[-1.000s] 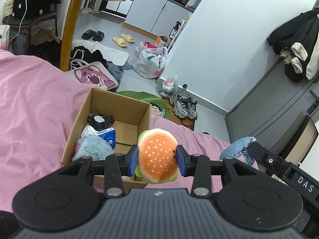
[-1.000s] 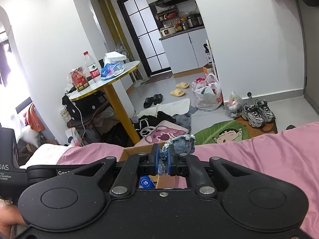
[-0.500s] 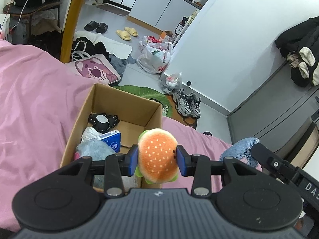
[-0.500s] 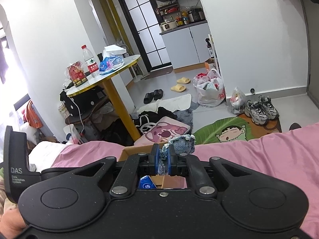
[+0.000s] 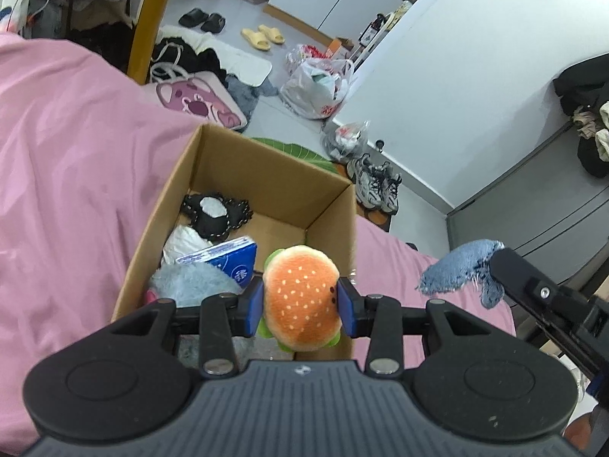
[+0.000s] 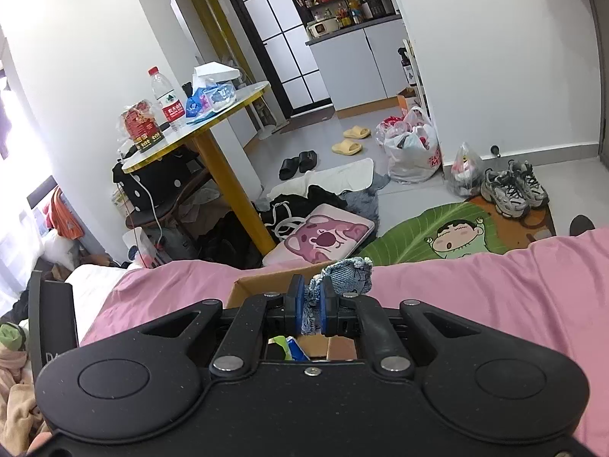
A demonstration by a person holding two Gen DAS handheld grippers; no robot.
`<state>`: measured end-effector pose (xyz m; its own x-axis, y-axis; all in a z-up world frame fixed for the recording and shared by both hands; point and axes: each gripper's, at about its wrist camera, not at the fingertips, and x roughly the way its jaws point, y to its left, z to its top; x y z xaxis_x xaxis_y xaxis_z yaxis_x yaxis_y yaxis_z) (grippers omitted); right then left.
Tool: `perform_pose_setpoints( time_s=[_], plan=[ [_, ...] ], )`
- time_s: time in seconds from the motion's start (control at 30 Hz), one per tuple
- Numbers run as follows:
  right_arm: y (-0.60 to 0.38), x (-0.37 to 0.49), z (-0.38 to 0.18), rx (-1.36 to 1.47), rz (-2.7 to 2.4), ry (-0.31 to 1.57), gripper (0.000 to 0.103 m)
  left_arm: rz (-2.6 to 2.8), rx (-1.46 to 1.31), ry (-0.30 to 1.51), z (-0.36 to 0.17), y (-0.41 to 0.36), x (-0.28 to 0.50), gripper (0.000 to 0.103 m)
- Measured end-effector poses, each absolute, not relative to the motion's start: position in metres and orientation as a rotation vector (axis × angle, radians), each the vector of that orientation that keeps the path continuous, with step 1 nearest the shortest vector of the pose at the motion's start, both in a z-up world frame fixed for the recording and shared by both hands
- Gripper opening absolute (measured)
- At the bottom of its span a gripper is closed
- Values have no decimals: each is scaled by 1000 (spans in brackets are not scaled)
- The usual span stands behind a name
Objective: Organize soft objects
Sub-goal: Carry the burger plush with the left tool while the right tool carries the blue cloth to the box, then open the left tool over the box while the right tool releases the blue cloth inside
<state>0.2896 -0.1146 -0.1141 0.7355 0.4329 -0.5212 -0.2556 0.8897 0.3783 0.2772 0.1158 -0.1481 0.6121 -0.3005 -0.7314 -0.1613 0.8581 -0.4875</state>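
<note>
My left gripper (image 5: 300, 306) is shut on a plush hamburger (image 5: 300, 301) and holds it above the near right corner of an open cardboard box (image 5: 274, 167) on the pink bed. The box holds a blue tissue pack (image 5: 232, 262), a grey fluffy toy (image 5: 190, 285), a white item and a black item (image 5: 215, 213). My right gripper (image 6: 309, 304) is shut on a frayed denim piece (image 6: 342, 276), just over the box's rim (image 6: 266, 282). In the left wrist view the denim piece (image 5: 456, 270) hangs to the right of the box.
The pink bedsheet (image 5: 76, 175) surrounds the box. Past the bed edge the floor holds a pink bear cushion (image 6: 323, 236), a leaf mat (image 6: 437, 228), sneakers (image 6: 510, 190), plastic bags (image 6: 411, 152), slippers and a yellow-legged round table (image 6: 198, 122).
The left gripper with the hamburger has moved forward and over the box, which now sits closer and more underneath. The right gripper has shifted slightly, still holding the denim piece.
</note>
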Motion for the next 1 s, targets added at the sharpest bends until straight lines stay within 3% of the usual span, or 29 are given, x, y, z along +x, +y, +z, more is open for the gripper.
perform_pose_setpoints(
  time_s=[0.17,0.43,0.53,0.63,0.83,1.0],
  plan=[
    [-105,301,-117,320,403,649,9,-90,-571,910,-152,123,286,41],
    [-90,316,-121,342,436,666,9,-77,-629,864,-147,134,288,53],
    [-88,319,-124,374,463,701,15,-41,-624,860,-146,141,289,53],
    [-89,318,-124,403,464,716,42,-16,-621,866,-146,146,290,53],
    [-115,307,-121,468,405,714,45,-1,-598,871,-138,145,286,54],
    [-135,295,-122,503,382,723,47,0,-567,880,-129,135,279,64]
  ],
)
